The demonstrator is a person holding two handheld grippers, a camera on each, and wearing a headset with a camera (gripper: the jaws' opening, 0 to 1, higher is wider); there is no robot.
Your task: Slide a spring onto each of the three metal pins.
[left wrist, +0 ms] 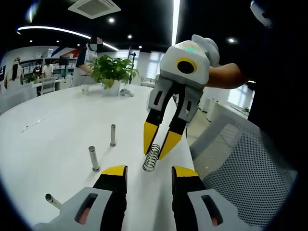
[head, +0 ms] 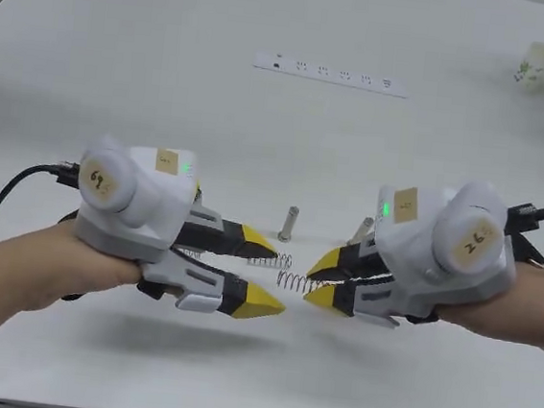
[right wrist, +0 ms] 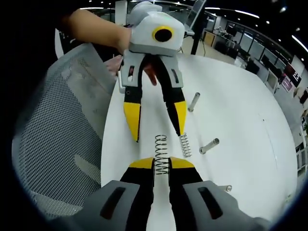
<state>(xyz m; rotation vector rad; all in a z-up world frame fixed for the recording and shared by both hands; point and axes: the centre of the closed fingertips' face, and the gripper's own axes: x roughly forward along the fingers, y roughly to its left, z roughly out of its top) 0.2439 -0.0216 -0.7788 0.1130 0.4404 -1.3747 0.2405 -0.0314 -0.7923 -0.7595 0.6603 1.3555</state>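
Note:
My right gripper (head: 314, 283) (right wrist: 162, 164) is shut on one end of a small steel spring (head: 293, 281) (right wrist: 161, 150), which sticks out forward from its yellow tips. Facing it, my left gripper (head: 271, 281) (left wrist: 150, 172) stands open with nothing between its fingers, just short of the spring's free end (left wrist: 151, 157). A second spring (head: 272, 260) (right wrist: 185, 145) lies on the white table by the left gripper's far fingertip. One metal pin (head: 289, 223) (left wrist: 113, 134) stands upright behind the grippers. Another pin (head: 363, 230) (left wrist: 94, 159) is next to the right gripper. A third pin (left wrist: 51, 199) (right wrist: 227, 187) is low on the table.
A white power strip (head: 331, 74) lies at the back of the table and a paper cup (head: 538, 66) at the far right corner. A mesh chair (left wrist: 236, 163) stands at the table's near edge. A potted plant (left wrist: 111, 71) sits far down the table.

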